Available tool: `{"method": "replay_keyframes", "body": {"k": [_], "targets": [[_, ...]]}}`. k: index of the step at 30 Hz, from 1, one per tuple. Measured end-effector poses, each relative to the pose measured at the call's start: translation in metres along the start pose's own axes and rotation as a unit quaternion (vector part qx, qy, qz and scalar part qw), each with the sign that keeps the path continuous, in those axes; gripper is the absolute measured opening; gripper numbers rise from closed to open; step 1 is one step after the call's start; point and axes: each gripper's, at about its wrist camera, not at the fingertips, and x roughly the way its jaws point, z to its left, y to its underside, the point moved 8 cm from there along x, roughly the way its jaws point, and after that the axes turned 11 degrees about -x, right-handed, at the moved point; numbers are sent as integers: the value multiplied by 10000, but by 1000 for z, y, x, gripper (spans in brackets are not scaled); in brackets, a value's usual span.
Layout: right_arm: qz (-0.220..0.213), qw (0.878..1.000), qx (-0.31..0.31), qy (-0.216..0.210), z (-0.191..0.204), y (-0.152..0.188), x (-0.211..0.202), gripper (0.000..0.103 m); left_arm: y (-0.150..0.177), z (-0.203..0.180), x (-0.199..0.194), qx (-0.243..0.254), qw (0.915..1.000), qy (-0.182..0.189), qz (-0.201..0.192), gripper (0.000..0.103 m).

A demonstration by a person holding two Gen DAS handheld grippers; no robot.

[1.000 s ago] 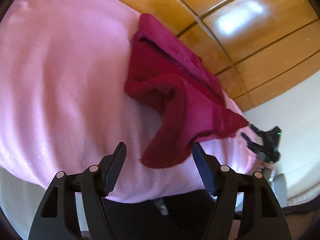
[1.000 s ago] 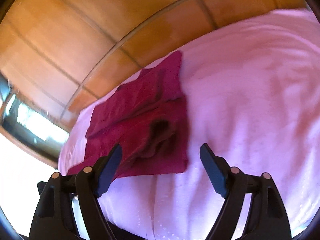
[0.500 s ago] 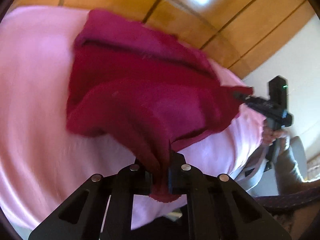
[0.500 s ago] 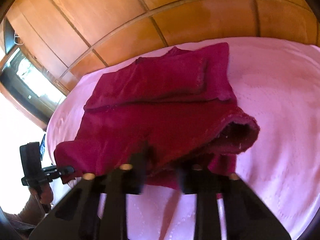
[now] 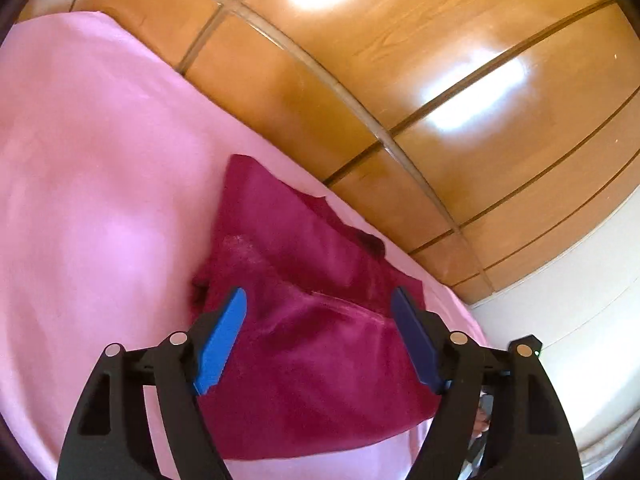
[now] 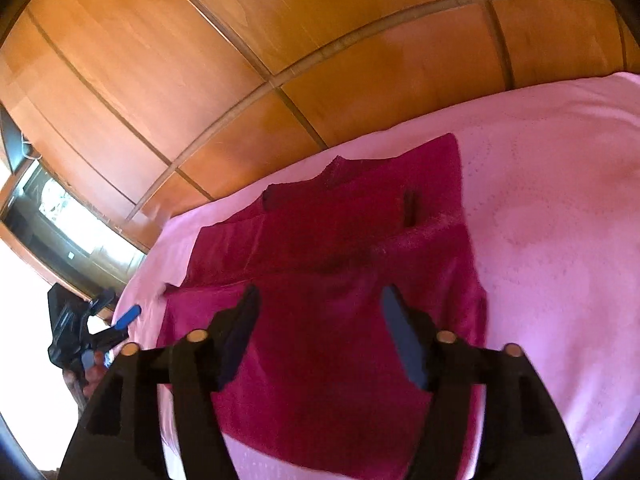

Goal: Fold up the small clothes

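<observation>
Garment — dark red, lying on the pink bed — is found doubled over, upper layer laid across lower. Left gripper and right gripper have just been opening; fingers stand wide, nothing between them. Further folding appears outstanding.

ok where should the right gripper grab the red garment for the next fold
Probably the near hem of the red garment, at its right corner, coming in low from the near edge of the pink sheet. That edge lies flat, single and free; the far part is already doubled over.
</observation>
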Motion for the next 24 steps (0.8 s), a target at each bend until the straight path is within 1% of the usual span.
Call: {"method": "replay_keyframes", "body": {"k": [2,4,7,9,10,11,12,14,15,16,17,18,19,21,24], "targets": [[77,9999,-61,90,-7,14,-12,69,8,19,-9,126,9993,-349,-52,73],[230,9993,-94,275,-17,35,-24,69,25,39,-12,323,9974,-644,98,73],[427,9982,-48,423,-29,68,-41,70,59,59,-14,466,9950,-806,367,73],[551,9975,-15,450,-33,87,-47,68,74,65,-10,595,9933,-892,426,61],[600,9971,-46,455,-32,95,-46,67,83,68,-8,660,9926,-912,461,50],[608,9970,-48,475,-33,100,-45,66,91,69,-5,656,9925,-892,520,43],[582,9972,-16,464,-33,101,-43,64,96,70,-4,629,9925,-887,553,43],[501,9980,31,397,-33,99,-36,59,97,70,-1,656,9924,-946,439,43],[487,9977,-74,466,-31,96,-29,53,97,69,-1,658,9923,-957,419,43],[511,9972,-156,532,-29,96,-24,43,95,70,0,631,9923,-978,421,32],[558,9962,-242,626,-28,97,-20,38,97,72,-1,632,9920,-994,459,23],[606,9951,-322,711,-27,97,-18,29,97,70,0,652,9918,-999,452,21],[598,9949,-348,730,-25,96,-19,24,98,69,-2,675,9918,-1004,424,17],[530,9947,-445,755,-22,97,-29,21,97,64,-5,730,9922,-947,357,15],[435,9941,-643,758,-13,97,-48,19,104,57,-19,684,9943,-736,358,14]]}}
